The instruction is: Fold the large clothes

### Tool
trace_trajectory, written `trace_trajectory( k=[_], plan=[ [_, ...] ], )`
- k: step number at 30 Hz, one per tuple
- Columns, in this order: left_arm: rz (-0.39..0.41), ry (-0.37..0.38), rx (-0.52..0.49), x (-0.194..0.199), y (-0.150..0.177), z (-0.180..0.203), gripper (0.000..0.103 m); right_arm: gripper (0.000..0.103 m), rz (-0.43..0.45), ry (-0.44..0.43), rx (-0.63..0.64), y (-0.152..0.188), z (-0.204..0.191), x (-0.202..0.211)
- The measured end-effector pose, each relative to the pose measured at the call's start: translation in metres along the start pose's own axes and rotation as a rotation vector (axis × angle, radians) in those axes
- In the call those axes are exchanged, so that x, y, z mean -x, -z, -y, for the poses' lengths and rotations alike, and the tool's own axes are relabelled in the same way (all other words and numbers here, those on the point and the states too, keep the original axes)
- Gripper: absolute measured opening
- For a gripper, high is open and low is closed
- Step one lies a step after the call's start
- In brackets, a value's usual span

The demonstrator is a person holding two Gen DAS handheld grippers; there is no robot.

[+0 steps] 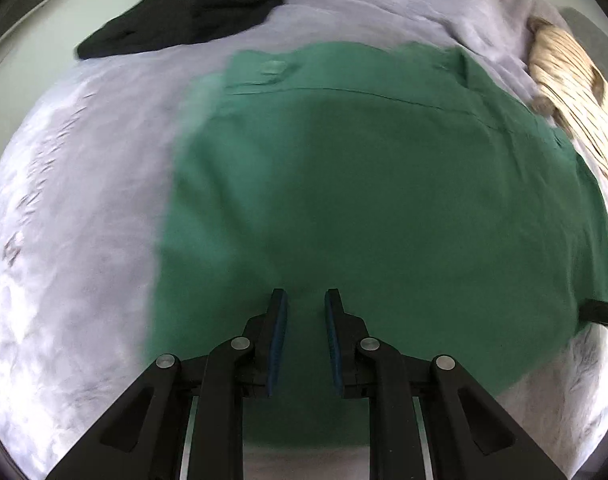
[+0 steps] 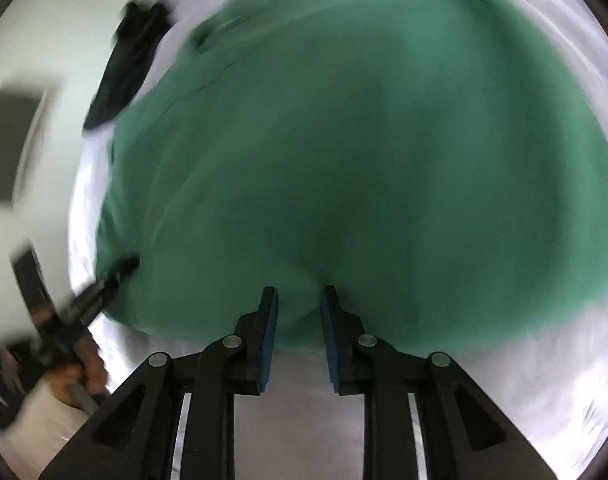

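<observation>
1. Left wrist view shows one green shirt (image 1: 363,200) lying spread flat on a pale grey bed cover (image 1: 72,220), its collar end at the far side and its hem at the near side, so its long axis runs away from the camera.
2. The left gripper (image 1: 305,300) hangs over the shirt's near part with its jaws apart and nothing between them.
3. One black garment (image 1: 192,12) lies bunched at the far left of the bed, apart from the shirt.
4. One cream striped cloth (image 1: 571,96) lies at the far right, just beside the shirt's shoulder.
5. Right wrist view, blurred, shows the right gripper (image 2: 298,298) above the shirt's (image 2: 363,160) near edge, jaws apart and empty.
6. In that view the left gripper's (image 2: 116,272) tip sits at the shirt's left edge, with the hand (image 2: 80,372) behind it.
</observation>
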State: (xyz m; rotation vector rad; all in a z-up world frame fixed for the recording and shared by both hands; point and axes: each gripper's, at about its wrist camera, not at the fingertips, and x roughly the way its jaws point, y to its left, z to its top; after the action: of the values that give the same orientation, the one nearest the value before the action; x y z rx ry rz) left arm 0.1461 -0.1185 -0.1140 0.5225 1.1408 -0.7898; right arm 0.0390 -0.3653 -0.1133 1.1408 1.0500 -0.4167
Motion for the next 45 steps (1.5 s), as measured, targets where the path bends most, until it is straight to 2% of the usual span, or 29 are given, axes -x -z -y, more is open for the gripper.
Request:
trace_trajectory(
  k=[2, 3, 4, 6, 10, 11, 12, 13, 14, 15, 17, 19, 21, 23, 26, 29, 32, 34, 38, 41, 43, 45],
  plan=[
    [0.017, -0.016, 0.032, 0.01, 0.0, -0.011, 0.021, 0.041, 0.043, -0.036, -0.112, 0.01, 0.034, 0.024],
    [0.023, -0.022, 0.048, 0.013, 0.001, -0.015, 0.021, 0.065, 0.064, -0.053, -0.157, 0.013, 0.047, 0.033],
    [0.023, -0.024, 0.062, 0.013, 0.003, -0.018, 0.021, 0.083, 0.095, -0.07, -0.209, 0.019, 0.061, 0.043],
    [0.009, -0.023, 0.082, 0.01, 0.006, -0.024, 0.021, 0.084, 0.181, -0.06, -0.32, 0.031, 0.09, 0.065],
    [0.006, -0.069, 0.036, -0.005, 0.01, -0.013, 0.021, 0.084, 0.266, -0.186, -0.527, 0.04, 0.132, 0.069],
    [0.008, -0.086, 0.015, -0.008, 0.011, -0.01, 0.021, 0.082, 0.279, -0.215, -0.561, 0.038, 0.142, 0.065],
    [0.01, -0.094, 0.003, -0.011, 0.01, -0.007, 0.021, 0.065, 0.291, -0.24, -0.59, 0.035, 0.148, 0.062],
    [0.011, -0.099, -0.007, -0.013, 0.011, -0.006, 0.021, 0.008, 0.293, -0.269, -0.614, 0.029, 0.152, 0.056],
    [0.011, -0.097, -0.013, -0.014, 0.011, -0.005, 0.021, 0.004, 0.276, -0.271, -0.621, 0.025, 0.153, 0.054],
    [0.01, -0.092, -0.014, -0.016, 0.009, -0.004, 0.021, 0.004, 0.26, -0.252, -0.601, 0.017, 0.148, 0.054],
    [0.009, -0.079, -0.015, -0.017, 0.009, -0.004, 0.021, 0.004, 0.292, -0.15, -0.413, 0.003, 0.122, 0.078],
    [0.012, -0.075, -0.021, -0.018, 0.011, -0.005, 0.021, 0.004, 0.313, -0.061, -0.284, 0.0, 0.099, 0.094],
    [0.015, -0.075, -0.026, -0.022, 0.01, -0.005, 0.021, 0.004, 0.29, -0.006, -0.265, -0.001, 0.102, 0.091],
    [0.019, -0.079, -0.039, -0.023, 0.012, -0.004, 0.021, 0.004, 0.231, 0.032, -0.301, -0.005, 0.12, 0.07],
    [0.016, -0.073, -0.052, -0.017, 0.013, -0.004, 0.021, 0.006, 0.204, -0.002, -0.365, 0.002, 0.14, 0.06],
    [0.007, -0.064, -0.031, -0.002, 0.017, -0.01, 0.021, 0.014, 0.212, -0.021, -0.433, 0.014, 0.143, 0.075],
    [0.026, -0.059, 0.0, 0.017, 0.013, -0.013, 0.021, 0.016, 0.21, -0.009, -0.437, 0.025, 0.136, 0.091],
    [0.041, -0.048, 0.021, 0.027, 0.012, -0.017, 0.022, 0.016, 0.227, -0.013, -0.377, 0.04, 0.118, 0.099],
    [0.015, -0.042, 0.051, 0.018, 0.016, -0.021, 0.022, 0.016, 0.195, -0.043, -0.137, 0.029, 0.053, 0.088],
    [0.006, -0.033, 0.047, 0.005, 0.024, -0.023, 0.022, 0.016, 0.147, -0.066, 0.007, 0.015, 0.005, 0.056],
    [0.015, -0.012, 0.052, 0.004, 0.028, -0.027, 0.021, 0.016, 0.108, -0.079, 0.039, 0.007, -0.014, 0.027],
    [0.016, 0.011, 0.054, 0.007, 0.032, -0.03, 0.021, 0.015, 0.064, -0.038, 0.046, 0.0, -0.017, 0.0]
  ],
)
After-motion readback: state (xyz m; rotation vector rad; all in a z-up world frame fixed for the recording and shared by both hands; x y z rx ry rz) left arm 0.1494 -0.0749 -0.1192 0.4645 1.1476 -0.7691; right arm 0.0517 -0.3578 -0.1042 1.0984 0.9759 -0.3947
